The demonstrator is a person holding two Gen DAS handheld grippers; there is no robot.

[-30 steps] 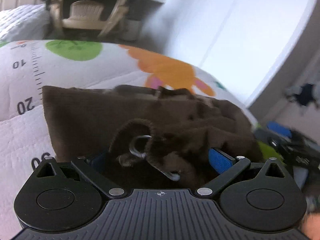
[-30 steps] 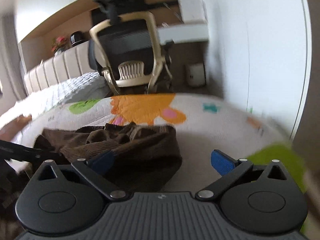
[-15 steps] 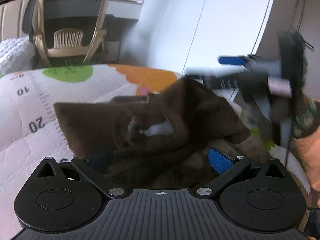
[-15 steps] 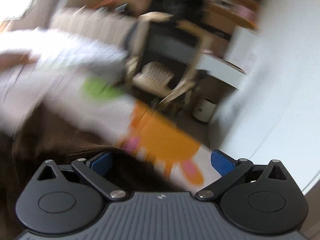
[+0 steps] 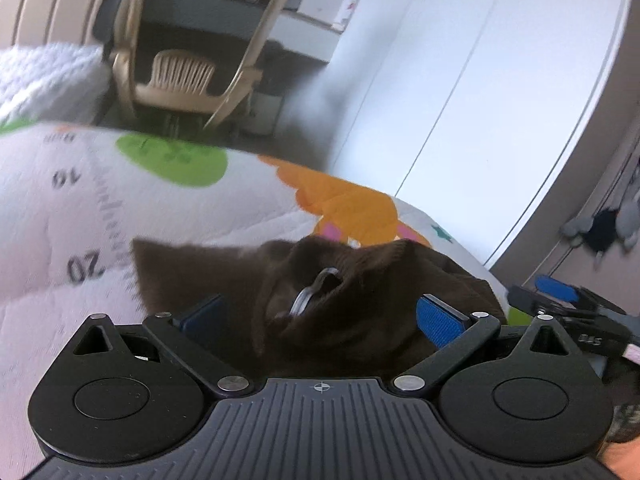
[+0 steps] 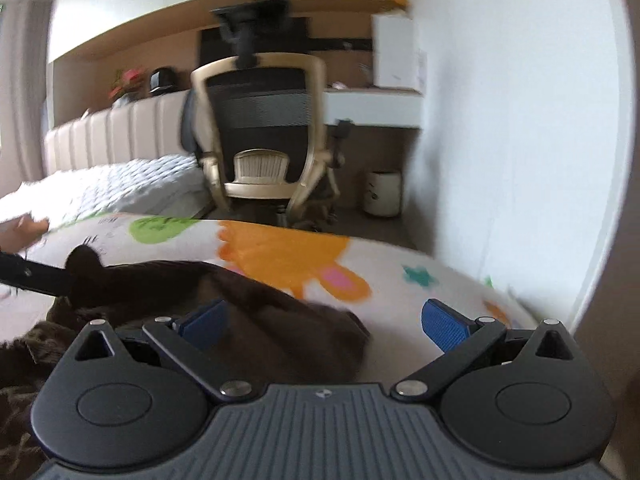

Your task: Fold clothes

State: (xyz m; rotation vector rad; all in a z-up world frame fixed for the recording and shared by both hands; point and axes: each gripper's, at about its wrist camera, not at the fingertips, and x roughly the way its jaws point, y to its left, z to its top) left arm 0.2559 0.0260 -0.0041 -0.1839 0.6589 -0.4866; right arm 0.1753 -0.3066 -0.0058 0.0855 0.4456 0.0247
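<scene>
Looked like a home bedroom — padded headboard, quilted white bedding, desk chair, cartoon-printed mat — lived-in.

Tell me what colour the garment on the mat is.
Dark brown garment, clearest in the left wrist view.

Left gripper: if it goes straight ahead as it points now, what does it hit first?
The brown garment. It is bunched right between the open jaws of the left gripper, a metal ring showing in its folds. Beyond it lies the printed mat. Depth is unclear; the cloth may already be touching.
</scene>
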